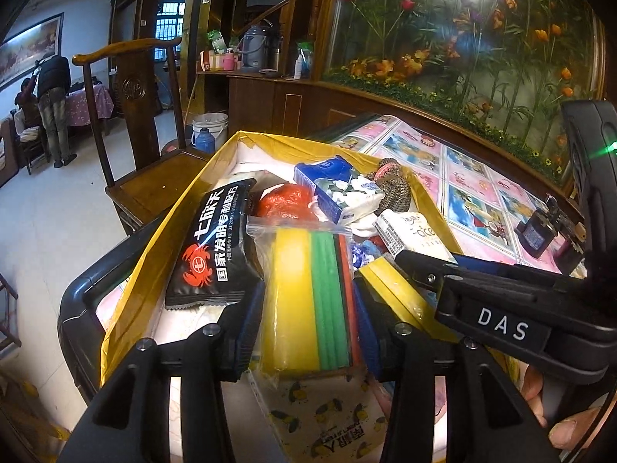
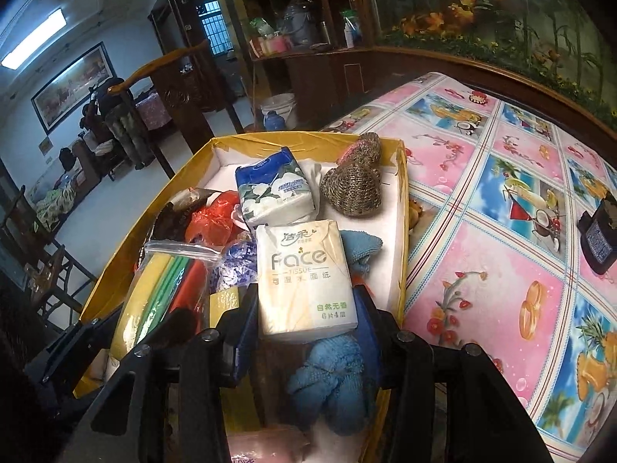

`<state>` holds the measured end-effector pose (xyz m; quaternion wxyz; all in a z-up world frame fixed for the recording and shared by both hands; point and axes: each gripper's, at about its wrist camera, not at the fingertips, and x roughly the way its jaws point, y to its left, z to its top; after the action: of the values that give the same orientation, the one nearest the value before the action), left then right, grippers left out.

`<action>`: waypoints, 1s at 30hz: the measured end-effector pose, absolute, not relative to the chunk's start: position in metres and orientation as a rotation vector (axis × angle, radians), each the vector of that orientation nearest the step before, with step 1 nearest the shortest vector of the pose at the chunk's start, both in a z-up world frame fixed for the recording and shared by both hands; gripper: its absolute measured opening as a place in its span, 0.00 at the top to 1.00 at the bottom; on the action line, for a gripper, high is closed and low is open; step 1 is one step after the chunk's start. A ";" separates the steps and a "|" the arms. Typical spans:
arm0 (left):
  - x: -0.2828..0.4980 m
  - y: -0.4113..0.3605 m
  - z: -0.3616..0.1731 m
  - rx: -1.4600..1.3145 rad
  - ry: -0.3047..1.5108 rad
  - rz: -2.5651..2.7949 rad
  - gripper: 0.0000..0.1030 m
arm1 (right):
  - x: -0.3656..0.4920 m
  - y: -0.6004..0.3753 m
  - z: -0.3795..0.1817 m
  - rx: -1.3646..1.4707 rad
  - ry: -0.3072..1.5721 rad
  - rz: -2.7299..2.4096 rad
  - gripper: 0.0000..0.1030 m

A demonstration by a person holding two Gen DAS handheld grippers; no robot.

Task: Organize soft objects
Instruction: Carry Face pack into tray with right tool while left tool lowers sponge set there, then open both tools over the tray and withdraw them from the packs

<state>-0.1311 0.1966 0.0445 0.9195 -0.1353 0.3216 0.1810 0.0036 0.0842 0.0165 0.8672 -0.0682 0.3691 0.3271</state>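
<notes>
A yellow-rimmed box [image 1: 154, 270] holds several soft items. In the left wrist view my left gripper [image 1: 308, 293] is shut on a zip bag of yellow, green and red sponges [image 1: 308, 289], which lies low in the box. A black packet with a crab logo [image 1: 216, 247] rests against its left finger. In the right wrist view my right gripper [image 2: 306, 308] is shut on a cream "Face" tissue pack [image 2: 304, 274], held over the box's near right part. A blue cloth [image 2: 327, 386] lies under it. The sponge bag [image 2: 154, 289] shows at the left.
Deeper in the box lie a blue tissue pack [image 2: 275, 189], brown knitted scourers [image 2: 353, 189] and a red plastic bag [image 2: 212, 220]. Right of the box, a patterned tablecloth [image 2: 501, 231] bears a black device [image 2: 597, 239]. A wooden chair [image 1: 154, 177] stands behind-left, with people far off.
</notes>
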 end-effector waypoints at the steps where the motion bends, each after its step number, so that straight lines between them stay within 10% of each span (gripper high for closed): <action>1: -0.131 0.197 0.044 -0.276 0.660 0.377 0.53 | 0.002 0.084 0.017 -0.146 0.764 0.682 0.48; 14: -0.136 0.193 0.050 -0.282 0.641 0.373 0.32 | -0.019 0.066 0.039 -0.188 0.607 0.648 0.21; 30: -0.169 0.185 0.072 -0.272 0.587 0.368 0.23 | -0.057 0.013 0.053 -0.060 0.493 0.702 0.13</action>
<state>-0.1689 0.1845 0.0716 0.9316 -0.1331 0.2866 0.1798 -0.0568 0.0134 0.0525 0.9089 -0.0292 0.2390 0.3404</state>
